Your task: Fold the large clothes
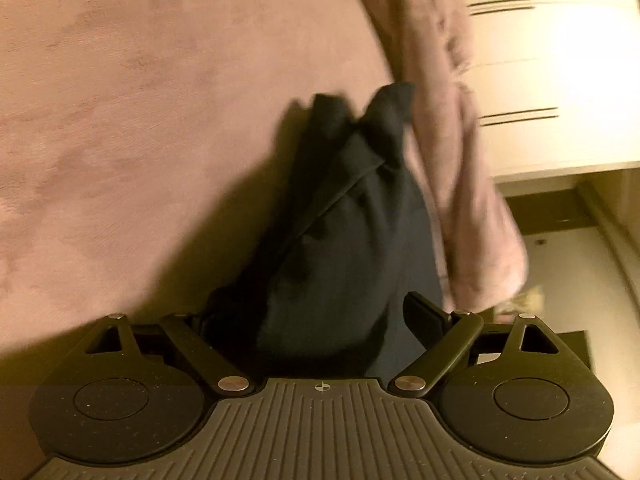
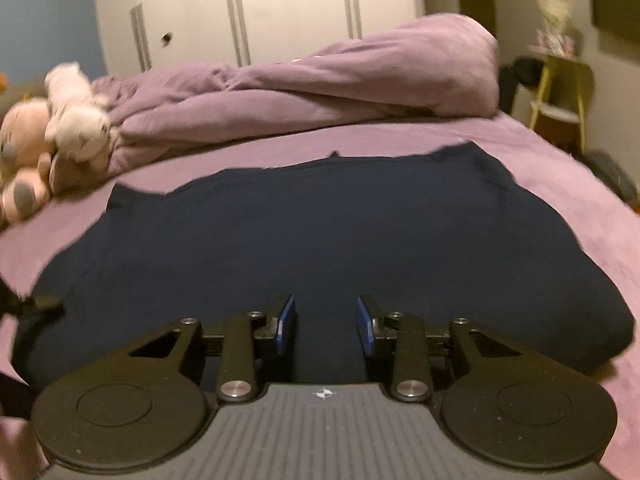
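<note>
Both tongs (image 2: 326,326) hover over the navy garment (image 2: 320,232).

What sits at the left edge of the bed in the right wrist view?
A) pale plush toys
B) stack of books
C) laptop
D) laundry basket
A: a cluster of pale pink and white plush toys lies on the purple bedsheet, left of the dark navy garment and beside the rumpled purple duvet.
</note>
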`<state>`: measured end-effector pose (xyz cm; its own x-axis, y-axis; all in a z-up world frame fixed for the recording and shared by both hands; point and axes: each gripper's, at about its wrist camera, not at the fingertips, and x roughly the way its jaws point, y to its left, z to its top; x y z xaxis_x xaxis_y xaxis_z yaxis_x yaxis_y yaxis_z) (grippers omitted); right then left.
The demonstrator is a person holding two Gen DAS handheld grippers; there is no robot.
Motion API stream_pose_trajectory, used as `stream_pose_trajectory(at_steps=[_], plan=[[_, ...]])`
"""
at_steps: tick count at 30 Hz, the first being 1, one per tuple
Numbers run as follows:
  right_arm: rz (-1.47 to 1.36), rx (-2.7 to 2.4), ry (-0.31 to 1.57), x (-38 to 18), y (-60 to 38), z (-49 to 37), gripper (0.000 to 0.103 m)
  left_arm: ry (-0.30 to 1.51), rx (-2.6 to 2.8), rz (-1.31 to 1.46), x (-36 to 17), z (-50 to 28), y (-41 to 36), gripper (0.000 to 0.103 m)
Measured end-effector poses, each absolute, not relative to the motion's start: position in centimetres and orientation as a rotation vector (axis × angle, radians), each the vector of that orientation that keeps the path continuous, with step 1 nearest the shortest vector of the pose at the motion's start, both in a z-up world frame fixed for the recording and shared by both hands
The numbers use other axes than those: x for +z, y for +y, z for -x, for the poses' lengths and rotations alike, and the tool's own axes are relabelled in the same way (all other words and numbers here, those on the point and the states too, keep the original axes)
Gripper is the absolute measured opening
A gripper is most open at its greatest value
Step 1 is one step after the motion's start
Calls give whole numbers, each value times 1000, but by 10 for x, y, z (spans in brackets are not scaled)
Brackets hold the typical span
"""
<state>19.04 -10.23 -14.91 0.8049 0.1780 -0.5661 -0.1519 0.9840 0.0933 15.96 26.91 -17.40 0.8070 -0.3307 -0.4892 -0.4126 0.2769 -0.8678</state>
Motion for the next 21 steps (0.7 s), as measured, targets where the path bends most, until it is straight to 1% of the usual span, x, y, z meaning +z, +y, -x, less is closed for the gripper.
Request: stream_pose_trajectory(at_steps=[1,2,4,8,9,10,12,16,18,21], plan=[[-10,182,606,-152,-93,-192,31,679,63,1318,-174,-161,270,80],[18,185,608,-155,-84,-190,31,679,64,1326,-175,-162,272,79],[71,181,611,-162,-77,-190,31,655,33,1348,-175,-160,275,70],[96,195,600,-158,-77,-184,31,579,-61,1223,-162,-162,268,69],[94,197,602,-159,-78,-185,31,583,-54,1218,-163,-164,266,70],[91,198,603,-160,-79,-185,32,602,-30,1218,-167,-168,264,74],[94,200,612,-162,-77,-188,32,649,24,1240,-177,-172,263,74],[80,190,577,-154,-78,-184,30,648,42,1238,-176,-170,261,67],[120,170,527,-154,-77,-175,30,663,50,1207,-171,-172,259,65],[227,182,582,-174,-69,-181,30,687,58,1135,-159,-177,253,63]])
